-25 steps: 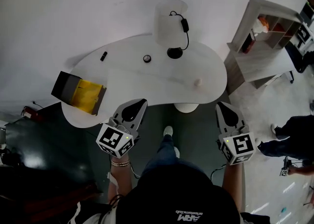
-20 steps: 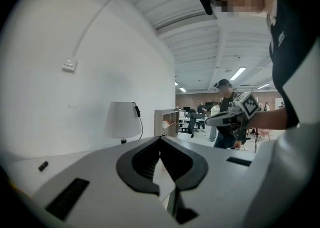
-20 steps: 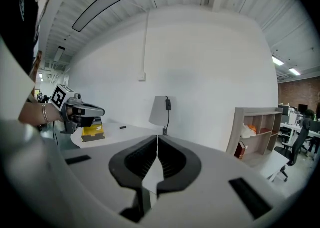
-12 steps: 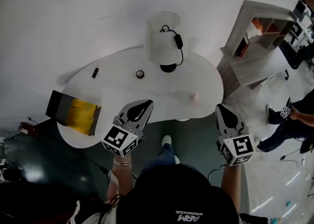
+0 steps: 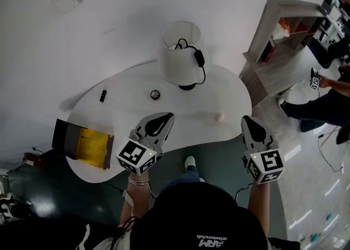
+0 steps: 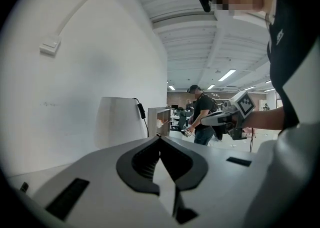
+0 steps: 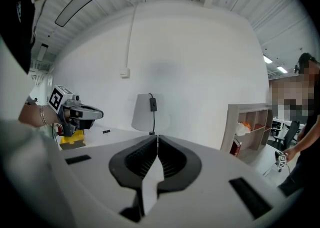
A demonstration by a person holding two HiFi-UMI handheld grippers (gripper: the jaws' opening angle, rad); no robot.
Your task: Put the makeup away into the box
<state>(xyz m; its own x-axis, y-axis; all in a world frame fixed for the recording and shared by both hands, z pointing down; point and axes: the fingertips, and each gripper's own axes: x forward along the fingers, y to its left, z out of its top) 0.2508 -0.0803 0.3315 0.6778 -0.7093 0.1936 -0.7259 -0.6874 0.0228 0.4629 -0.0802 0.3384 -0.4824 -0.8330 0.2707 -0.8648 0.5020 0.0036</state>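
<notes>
While both stay pressed together, left claw (image 5: 164, 118) farther over table (image 5: 208, 96), right claw (image 5: 248, 123) at its edge

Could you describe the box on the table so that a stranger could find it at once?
Find the white curved table with the lamp by the wall. At its left end in the head view sits the box. It is open, dark outside and bright yellow inside, far larger than the small black stick.
</notes>
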